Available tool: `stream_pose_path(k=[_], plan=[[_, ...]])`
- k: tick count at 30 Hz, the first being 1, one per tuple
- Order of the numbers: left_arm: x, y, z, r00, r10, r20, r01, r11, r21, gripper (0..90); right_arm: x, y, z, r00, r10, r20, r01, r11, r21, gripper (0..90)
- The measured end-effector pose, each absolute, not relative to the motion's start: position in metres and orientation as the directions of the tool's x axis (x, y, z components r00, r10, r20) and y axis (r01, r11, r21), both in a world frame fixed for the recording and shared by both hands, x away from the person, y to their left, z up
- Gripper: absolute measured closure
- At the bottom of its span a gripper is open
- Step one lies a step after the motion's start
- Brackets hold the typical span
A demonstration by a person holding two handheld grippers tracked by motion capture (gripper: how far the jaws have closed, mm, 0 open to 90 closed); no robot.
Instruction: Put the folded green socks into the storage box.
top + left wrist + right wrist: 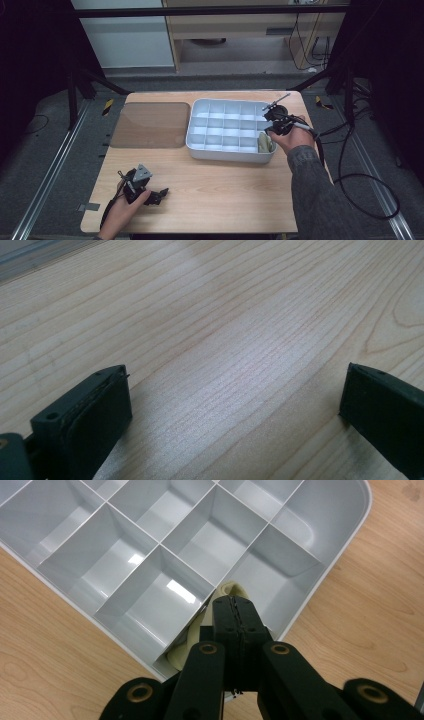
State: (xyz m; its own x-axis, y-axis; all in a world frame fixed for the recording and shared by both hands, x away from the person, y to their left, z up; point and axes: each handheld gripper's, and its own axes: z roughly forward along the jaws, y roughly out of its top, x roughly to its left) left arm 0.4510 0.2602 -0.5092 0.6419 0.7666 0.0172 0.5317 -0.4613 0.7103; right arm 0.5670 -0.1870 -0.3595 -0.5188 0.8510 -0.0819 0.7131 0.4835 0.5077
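Above the near-right compartment of the white plastic divided tray, the right gripper had its fingers closed over a pale yellowish soft item, seemingly tucking it in; the left gripper rested wide open on the wooden counter.

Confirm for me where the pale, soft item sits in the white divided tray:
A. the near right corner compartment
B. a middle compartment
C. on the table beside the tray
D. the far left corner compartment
A: in the high view the pale item lies in the near right corner compartment of the white divided tray, right by the right hand-held gripper; the other compartments look empty.
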Motion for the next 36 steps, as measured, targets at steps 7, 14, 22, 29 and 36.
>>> stream_pose_path(k=[7, 14, 22, 29, 36], plan=[[0.451, 0.26, -0.509, 0.644, 0.765, 0.017, 0.532, -0.463, 0.709, 0.0, 0.57, -0.183, -0.361, -0.516, 0.853, -0.078, 0.716, 0.48, 0.507, 90.0], [0.451, 0.259, -0.509, 0.644, 0.765, 0.018, 0.531, -0.464, 0.709, 0.0, 0.575, -0.177, -0.368, -0.514, 0.855, -0.066, 0.727, 0.475, 0.496, 90.0], [0.451, 0.259, -0.509, 0.644, 0.765, 0.018, 0.53, -0.463, 0.71, 0.0, 0.58, -0.17, -0.379, -0.517, 0.853, -0.069, 0.733, 0.483, 0.479, 90.0], [0.45, 0.259, -0.509, 0.645, 0.764, 0.018, 0.53, -0.464, 0.71, 0.0, 0.586, -0.17, -0.384, -0.486, 0.869, -0.094, 0.749, 0.469, 0.468, 90.0], [0.45, 0.258, -0.509, 0.647, 0.762, 0.017, 0.528, -0.465, 0.711, 0.0, 0.59, -0.174, -0.389, -0.474, 0.874, -0.104, 0.763, 0.467, 0.447, 90.0]])
